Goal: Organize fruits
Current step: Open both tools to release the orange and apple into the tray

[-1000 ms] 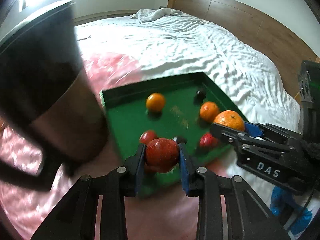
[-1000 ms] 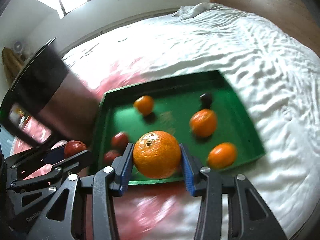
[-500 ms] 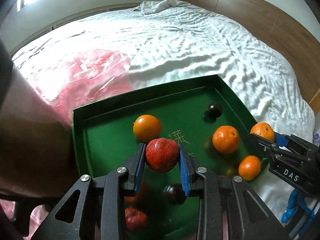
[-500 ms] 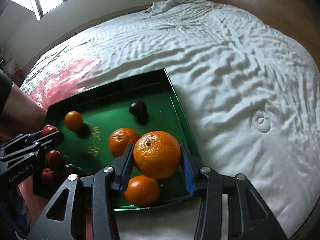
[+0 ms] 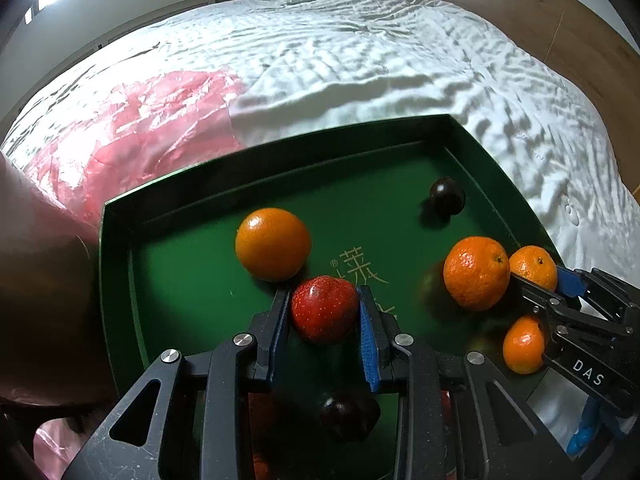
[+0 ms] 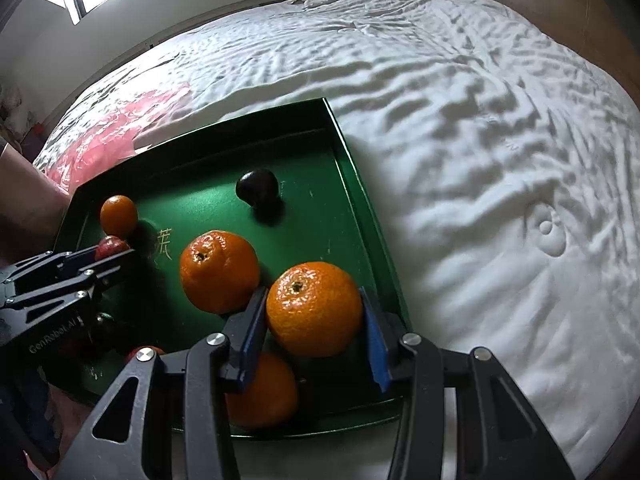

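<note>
A green tray lies on a white bed. My left gripper is shut on a red apple and holds it over the tray's middle, near an orange. My right gripper is shut on an orange over the tray's right side; it also shows in the left wrist view. Loose in the tray are more oranges and dark plums. Red fruit under the left gripper is mostly hidden.
A pink plastic bag lies on the bed left of the tray. A person's forearm is at the tray's left edge. A wooden headboard stands at the far right. White rumpled bedding surrounds the tray.
Both grippers have moved forward and lower over the tray with their fruit still held. The tray looks larger and closer now.
</note>
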A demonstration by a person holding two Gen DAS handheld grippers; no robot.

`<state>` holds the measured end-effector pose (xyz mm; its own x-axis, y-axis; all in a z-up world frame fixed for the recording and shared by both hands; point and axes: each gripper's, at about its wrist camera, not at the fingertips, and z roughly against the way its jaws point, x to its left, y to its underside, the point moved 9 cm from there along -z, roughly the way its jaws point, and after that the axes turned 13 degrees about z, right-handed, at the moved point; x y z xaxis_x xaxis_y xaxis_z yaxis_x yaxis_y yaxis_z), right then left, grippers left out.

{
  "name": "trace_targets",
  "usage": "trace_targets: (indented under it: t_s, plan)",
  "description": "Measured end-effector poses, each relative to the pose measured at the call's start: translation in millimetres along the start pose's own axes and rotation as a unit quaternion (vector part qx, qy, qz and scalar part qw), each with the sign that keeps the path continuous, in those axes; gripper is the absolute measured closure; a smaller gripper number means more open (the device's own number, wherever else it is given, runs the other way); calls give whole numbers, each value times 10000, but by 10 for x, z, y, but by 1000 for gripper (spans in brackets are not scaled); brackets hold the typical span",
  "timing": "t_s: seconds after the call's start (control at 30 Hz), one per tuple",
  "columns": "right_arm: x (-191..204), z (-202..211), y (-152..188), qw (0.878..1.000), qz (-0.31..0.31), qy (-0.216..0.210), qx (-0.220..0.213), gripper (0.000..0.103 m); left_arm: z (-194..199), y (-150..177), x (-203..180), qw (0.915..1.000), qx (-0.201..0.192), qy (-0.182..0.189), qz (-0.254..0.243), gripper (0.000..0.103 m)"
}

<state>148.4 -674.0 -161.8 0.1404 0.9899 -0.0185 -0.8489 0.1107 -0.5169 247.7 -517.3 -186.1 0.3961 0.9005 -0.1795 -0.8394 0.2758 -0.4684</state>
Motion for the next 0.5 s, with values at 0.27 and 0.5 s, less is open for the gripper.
trace_targets:
  t_s: [0.27,0.5]
  plan:
    - [-22,-4,6,10000,-68,-9,3,19,-9,9,-22,10000,63,23,45,76]
    - [4,11,0,10000,-80,20,-10,11,34,18,-7,10000,8,-21,-13,74]
